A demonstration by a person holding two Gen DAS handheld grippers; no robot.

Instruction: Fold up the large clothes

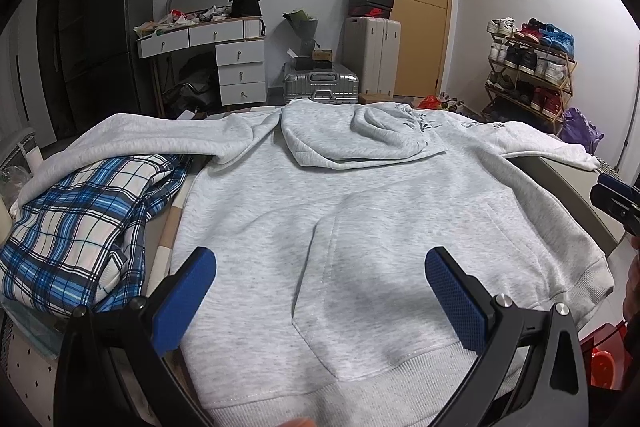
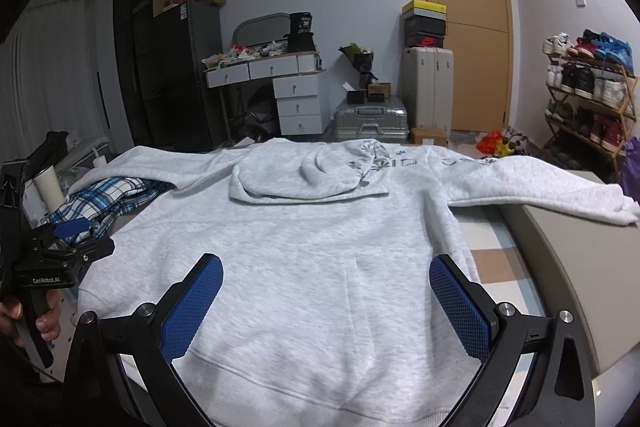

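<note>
A light grey hoodie (image 1: 360, 211) (image 2: 320, 239) lies spread flat on the table, front up, hem nearest me, hood folded down over its chest, both sleeves stretched sideways. My left gripper (image 1: 320, 299) hovers open above the hem and front pocket, blue pads wide apart, nothing between them. My right gripper (image 2: 326, 303) is likewise open over the lower right half of the hoodie. The left gripper (image 2: 60, 247), held by a hand, shows at the left edge of the right wrist view. The right gripper's tip (image 1: 616, 203) shows at the right edge of the left wrist view.
A blue and white plaid garment (image 1: 80, 227) (image 2: 104, 199) lies bunched at the hoodie's left, under its left sleeve. The table's bare surface (image 2: 568, 267) and rounded edge are at the right. Beyond stand a desk with drawers (image 1: 224, 63), suitcases (image 1: 320, 83) and a shoe rack (image 1: 532, 71).
</note>
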